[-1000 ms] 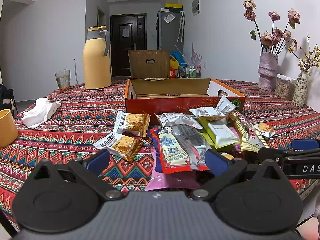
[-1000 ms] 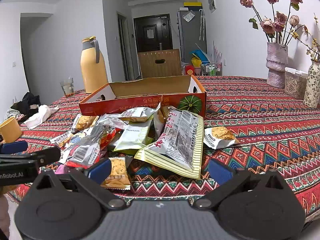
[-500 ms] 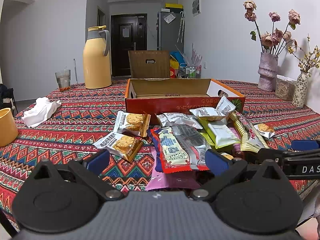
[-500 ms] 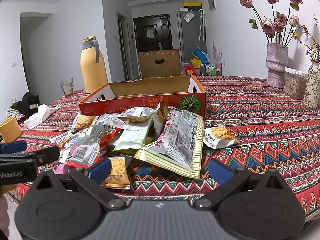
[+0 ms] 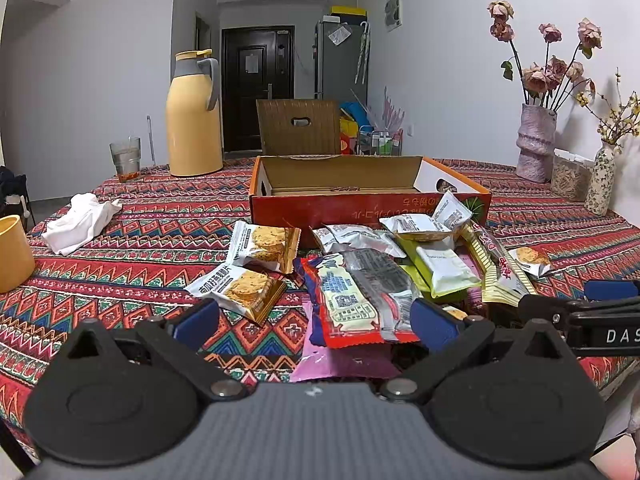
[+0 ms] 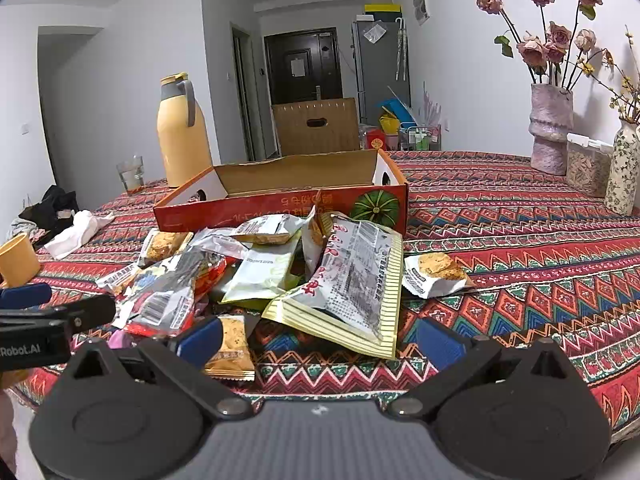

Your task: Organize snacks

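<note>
Both the left gripper and right gripper gape wide (holding nothing) over the snack packets near the table's front edge.

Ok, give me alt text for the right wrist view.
The open right gripper hovers low over a pile of snack packets on a patterned tablecloth, holding nothing. Behind the pile sits an open, seemingly empty orange box; the left gripper shows at the left edge.
</note>
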Demonstrator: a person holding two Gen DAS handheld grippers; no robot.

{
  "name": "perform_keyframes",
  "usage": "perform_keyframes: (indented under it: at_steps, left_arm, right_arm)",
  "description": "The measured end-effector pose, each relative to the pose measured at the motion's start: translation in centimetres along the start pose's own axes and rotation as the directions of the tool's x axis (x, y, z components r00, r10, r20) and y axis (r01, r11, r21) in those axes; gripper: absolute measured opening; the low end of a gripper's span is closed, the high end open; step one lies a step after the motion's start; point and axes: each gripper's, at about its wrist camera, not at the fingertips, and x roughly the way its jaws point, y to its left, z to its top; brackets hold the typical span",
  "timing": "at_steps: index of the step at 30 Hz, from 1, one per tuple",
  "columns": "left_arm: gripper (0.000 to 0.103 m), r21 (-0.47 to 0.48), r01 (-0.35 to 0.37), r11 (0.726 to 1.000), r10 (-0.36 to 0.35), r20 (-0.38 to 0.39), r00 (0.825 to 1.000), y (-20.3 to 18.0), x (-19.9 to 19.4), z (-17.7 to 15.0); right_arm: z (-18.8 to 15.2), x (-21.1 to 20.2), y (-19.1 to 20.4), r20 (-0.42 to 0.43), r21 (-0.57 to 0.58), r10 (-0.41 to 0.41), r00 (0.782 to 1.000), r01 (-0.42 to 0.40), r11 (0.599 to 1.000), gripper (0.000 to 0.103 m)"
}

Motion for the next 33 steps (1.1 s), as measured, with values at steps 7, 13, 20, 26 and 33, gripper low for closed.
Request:
perform_keyframes:
  at_steps: [7,13,20,26,33]
  left_arm:
    - [0.103,-0.002,-0.005,1.000,0.005,-0.007,1.000,-0.1,0.4,0.3]
    - [0.103,0.005,-0.005,1.000,0.005,-0.015,1.000,-0.3,0.9,1.0]
    - [0.103,0.035,0.012,0.999,-0.010,-0.031,0.999,-1.3,2.1,3.1]
    - [0.103,0.052,0.015,0.999,-0.010,-0.091,0.996,-2.4,4.4,4.5]
    - [0.103,0.051,-0.023,0.998,0.033,-0.202,0.979,-3.4,8.0,5.2]
  right_arm:
    - [0.3,0.2,-0.4,-0.002,0.004,0.001,1.000,-0.001,1.000,0.103]
    - [0.5,0.6,-0.8,-0.004,0.008,-0.006,1.000,0.006,1.000,0.103]
    - [0.7,1.1,-1.5,0.000,0.021,-0.027,1.000,0.027,0.999,0.103]
    - [0.6,1.5,-2.2,-0.003,0.034,-0.039,0.999,0.039,0.999,0.103]
    - [0.5,2.4,-3.4,-0.015,0.058,-0.048,0.999,0.049,0.997,0.103]
